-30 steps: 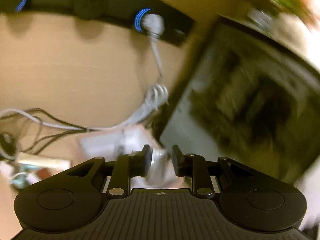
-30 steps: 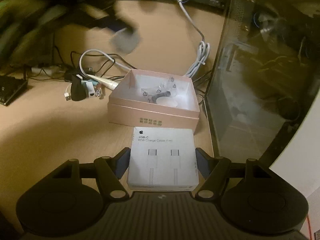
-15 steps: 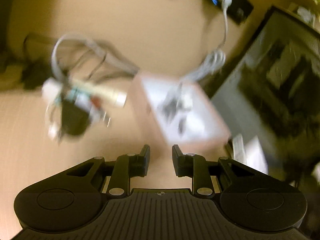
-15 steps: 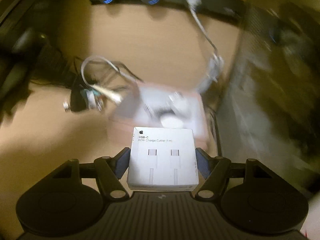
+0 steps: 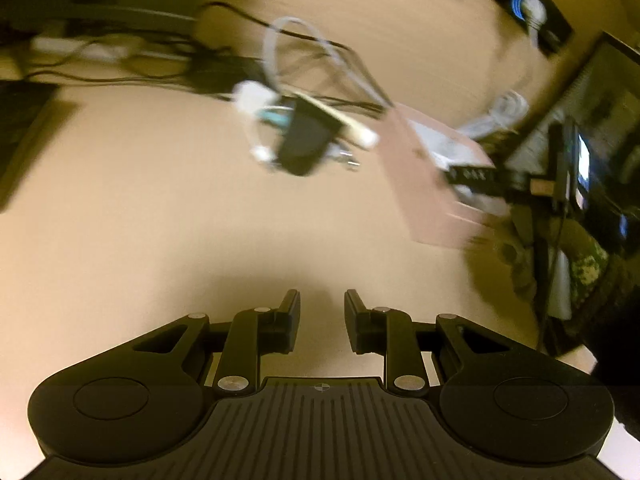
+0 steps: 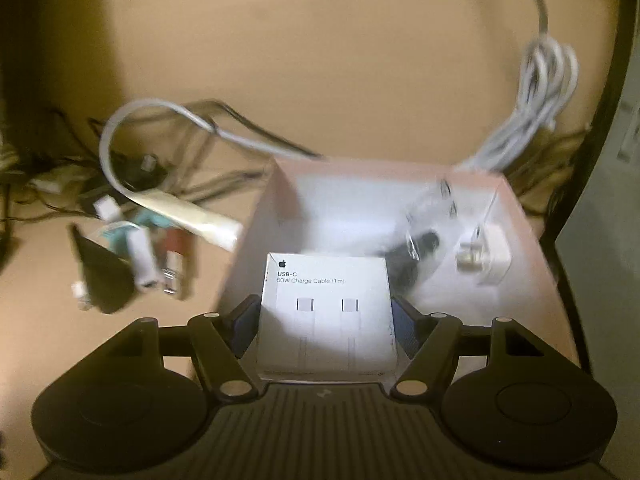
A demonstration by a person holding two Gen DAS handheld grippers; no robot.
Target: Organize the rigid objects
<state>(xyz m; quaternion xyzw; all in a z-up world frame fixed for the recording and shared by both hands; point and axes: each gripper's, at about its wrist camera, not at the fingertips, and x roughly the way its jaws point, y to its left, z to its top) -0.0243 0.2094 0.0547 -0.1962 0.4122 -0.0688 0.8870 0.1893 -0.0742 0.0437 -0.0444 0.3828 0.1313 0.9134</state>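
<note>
White cable box clamped in right hand-held gripper, over pink box; next: lower, release. Left hand-held gripper narrowly parted, empty.

Right tool carried cable box over pink box

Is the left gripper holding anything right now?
No, the left gripper has nothing between its open fingers, only bare desk showing through the gap.

A white cable box (grey lettering), a pale pink tray, a tan desk.
</note>
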